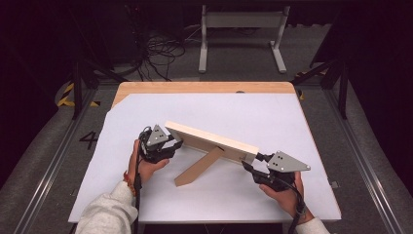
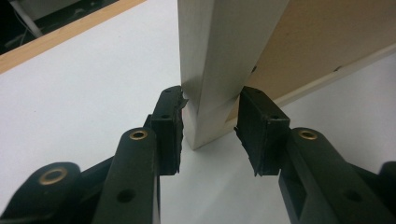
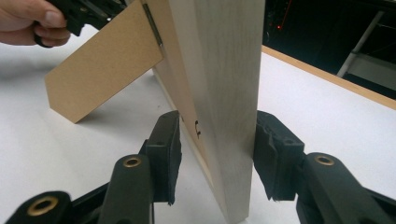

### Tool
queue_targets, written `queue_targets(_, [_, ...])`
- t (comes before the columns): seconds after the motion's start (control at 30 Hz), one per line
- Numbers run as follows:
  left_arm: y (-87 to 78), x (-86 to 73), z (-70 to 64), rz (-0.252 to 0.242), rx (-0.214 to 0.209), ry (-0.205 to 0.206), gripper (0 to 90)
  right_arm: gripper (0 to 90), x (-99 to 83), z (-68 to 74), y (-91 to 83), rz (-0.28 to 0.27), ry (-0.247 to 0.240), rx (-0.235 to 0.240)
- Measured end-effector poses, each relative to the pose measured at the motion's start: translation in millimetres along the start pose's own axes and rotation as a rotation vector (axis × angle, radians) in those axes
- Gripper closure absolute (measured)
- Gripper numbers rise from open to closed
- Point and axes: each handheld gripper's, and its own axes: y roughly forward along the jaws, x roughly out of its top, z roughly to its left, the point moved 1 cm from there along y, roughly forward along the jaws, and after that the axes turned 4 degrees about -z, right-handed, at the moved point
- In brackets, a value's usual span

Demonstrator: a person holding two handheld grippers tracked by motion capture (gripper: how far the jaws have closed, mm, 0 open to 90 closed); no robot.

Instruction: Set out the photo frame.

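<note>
From the high view, the frame (image 1: 212,141) stands upright on the white worktop (image 1: 272,117), propped by its stand (image 1: 199,167), with the left hand-held gripper (image 1: 176,145) at one end of the frame and the right hand-held gripper (image 1: 249,164) at the other, so the setting-up looks nearly finished. In the left gripper view the jaws straddle the frame's corner (image 2: 210,112), one pad touching and the other a hair off, so the grip seems loosened. In the right gripper view the jaws bracket the frame's edge (image 3: 224,116), one side touching and a gap on the other, apparently released; what remains is drawing both away.
</note>
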Motion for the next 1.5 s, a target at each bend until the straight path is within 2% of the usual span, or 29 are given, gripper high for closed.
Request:
queue_targets(0.17, [6.1,5.7,1.0,-0.003,0.011,-0.012,61.6,56.4,0.9,2.4,-3.1,0.005,-0.011,0.012])
queue_targets(0.23, [8.4,10.2,3.2,-0.013,0.02,-0.024,60.7,57.6,1.1,3.8,-4.0,0.007,-0.012,0.014])
queue_targets(0.27, [10.4,12.2,3.2,-0.012,0.019,-0.043,60.4,57.9,1.2,4.8,-4.6,0.009,-0.012,0.016])
queue_targets(0.37, [13.8,16.2,3.4,-0.011,0.042,-0.055,59.3,57.9,1.3,6.6,-6.0,0.012,-0.018,0.017])
queue_targets(0.53, [13.0,17.0,3.6,-0.014,0.054,-0.087,54.9,60.0,0.2,5.8,-6.8,0.009,-0.017,0.01])
queue_targets(0.6, [10.7,17.2,4.2,-0.019,0.052,-0.084,53.1,62.2,0.2,5.5,-7.5,0.013,-0.033,0.005])
queue_targets(0.77, [-7.8,17.9,1.2,-0.032,0.026,-0.062,53.8,64.7,0.0,3.2,-10.8,0.0,-0.018,0.007])
queue_targets(0.8, [-7.8,17.9,1.2,-0.032,0.026,-0.062,55.7,65.0,0.2,3.1,-11.6,-0.002,-0.02,0.007])
queue_targets(0.83, [-10.5,17.9,-0.2,-0.035,0.021,-0.042,59.2,65.0,0.9,3.1,-12.5,-0.006,-0.021,0.006])
queue_targets(0.9, [-15.6,17.7,-3.4,-0.036,-0.01,-0.017,61.1,65.1,1.7,3.1,-13.5,-0.012,-0.023,0.005])
queue_targets(0.97, [-18.3,19.3,-6.3,-0.038,-0.027,0.003,69.1,66.0,3.7,4.0,-15.0,-0.02,-0.025,0.009])
queue_targets(1.1, [-15.9,25.8,-13.6,-0.054,-0.052,0.008,76.2,66.7,5.1,5.7,-14.8,-0.016,-0.04,-0.001])
queue_targets(1.33, [-9.5,41.9,-24.2,-0.079,-0.062,0.008,73.1,67.1,6.9,12.2,-15.7,-0.003,-0.055,0.009])
queue_targets(1.43, [-9.2,44.5,-26.7,-0.08,-0.067,0.013,72.8,67.5,7.9,17.8,-16.5,0.003,-0.067,0.017])
queue_targets(1.5, [-7.6,44.8,-27.9,-0.078,-0.075,0.001,72.7,67.9,8.0,20.8,-16.8,0.003,-0.07,0.01])
